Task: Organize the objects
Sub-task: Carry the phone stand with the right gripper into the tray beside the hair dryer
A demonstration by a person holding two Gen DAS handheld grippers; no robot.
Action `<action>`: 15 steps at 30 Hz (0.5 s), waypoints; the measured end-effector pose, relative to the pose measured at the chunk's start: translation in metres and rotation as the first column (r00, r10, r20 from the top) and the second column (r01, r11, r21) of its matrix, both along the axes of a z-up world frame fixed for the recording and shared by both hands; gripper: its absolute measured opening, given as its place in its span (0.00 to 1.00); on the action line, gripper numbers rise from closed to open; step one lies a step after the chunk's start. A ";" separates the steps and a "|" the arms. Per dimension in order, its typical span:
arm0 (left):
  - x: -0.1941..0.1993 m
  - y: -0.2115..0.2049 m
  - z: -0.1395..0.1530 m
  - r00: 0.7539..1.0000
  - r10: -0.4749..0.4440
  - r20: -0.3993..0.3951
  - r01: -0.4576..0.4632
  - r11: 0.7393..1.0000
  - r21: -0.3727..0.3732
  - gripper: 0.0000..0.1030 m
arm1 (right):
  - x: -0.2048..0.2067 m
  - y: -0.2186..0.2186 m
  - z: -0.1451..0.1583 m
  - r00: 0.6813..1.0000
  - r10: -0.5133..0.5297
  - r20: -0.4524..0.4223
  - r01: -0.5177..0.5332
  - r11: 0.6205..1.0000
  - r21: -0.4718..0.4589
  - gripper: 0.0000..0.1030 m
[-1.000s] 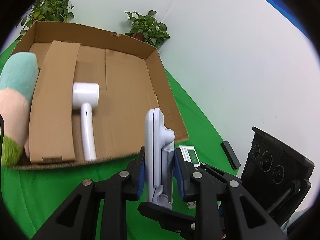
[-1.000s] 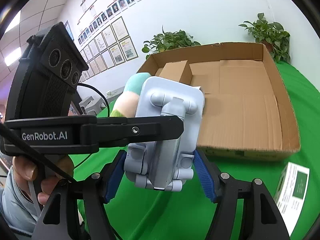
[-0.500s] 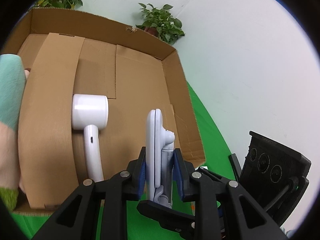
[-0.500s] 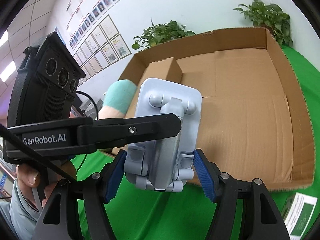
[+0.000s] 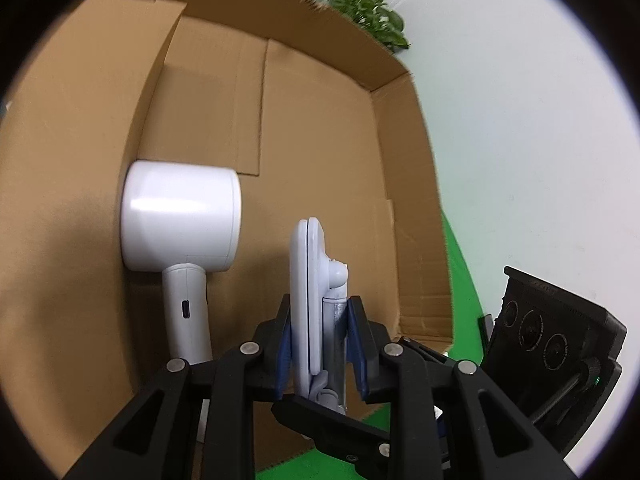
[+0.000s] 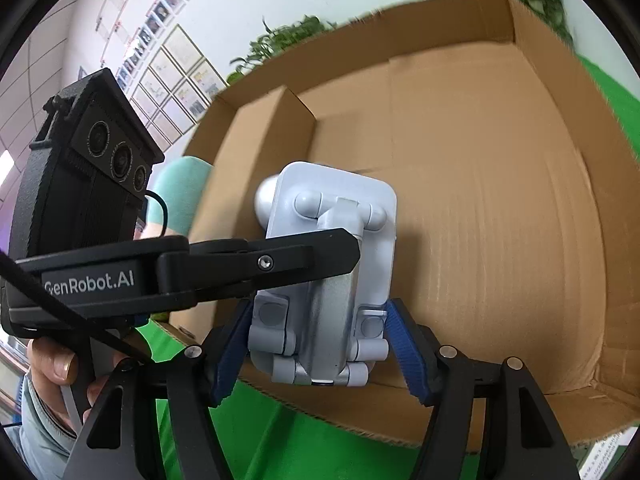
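A pale grey folding phone stand [image 5: 306,280] is held edge-on by my left gripper [image 5: 320,320], whose blue pads are shut on it. In the right wrist view the stand [image 6: 336,208] shows its hinged back. My right gripper [image 6: 320,344] grips its lower end from both sides, and one of the left gripper's fingers [image 6: 260,262] crosses in front. The stand hangs over the front part of an open cardboard box [image 5: 320,40]. A white hair dryer [image 5: 180,220] lies on the box floor just left of the stand.
A cardboard flap [image 5: 60,200] stands in the box's left part. A teal and pink plush toy [image 6: 180,188] lies beyond the box wall [image 6: 440,20]. Green cloth [image 6: 280,440] covers the table. A small white and green carton [image 6: 608,452] lies front right. Potted plants [image 5: 360,4] stand behind.
Both grippers have carried the stand forward and down, from before the box's front wall to over its floor. The box and dryer loom larger; the plush toy left the left view.
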State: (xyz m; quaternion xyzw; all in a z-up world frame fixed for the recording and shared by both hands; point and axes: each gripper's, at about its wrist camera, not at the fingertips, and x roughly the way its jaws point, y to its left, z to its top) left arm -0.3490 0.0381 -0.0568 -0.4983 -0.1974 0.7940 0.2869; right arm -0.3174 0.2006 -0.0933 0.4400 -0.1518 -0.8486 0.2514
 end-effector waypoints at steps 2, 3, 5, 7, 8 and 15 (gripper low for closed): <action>-0.003 0.001 -0.005 1.000 0.001 0.017 -0.001 1.000 -0.002 0.23 | -0.003 0.002 -0.004 1.000 0.004 0.014 -0.004 1.000 0.002 0.62; -0.005 0.001 -0.008 1.000 0.000 0.024 0.000 1.000 -0.004 0.23 | -0.004 0.002 -0.006 1.000 0.006 0.021 -0.006 1.000 0.006 0.62; -0.006 0.002 -0.012 0.999 -0.003 0.038 0.003 1.000 -0.012 0.24 | -0.007 0.002 -0.011 0.999 0.012 0.040 -0.012 1.000 0.012 0.62; -0.006 0.004 -0.016 0.999 -0.010 0.046 0.011 0.999 -0.031 0.24 | -0.008 0.001 -0.015 0.999 0.013 0.050 -0.014 1.000 0.019 0.62; -0.005 0.007 -0.015 0.999 -0.010 0.042 0.012 0.999 -0.053 0.25 | -0.008 0.001 -0.017 0.999 0.013 0.052 -0.015 1.000 0.023 0.62; 0.003 0.007 -0.008 0.999 -0.002 0.051 0.009 0.993 -0.121 0.26 | -0.005 -0.005 -0.017 0.999 0.028 0.037 -0.030 0.997 0.073 0.62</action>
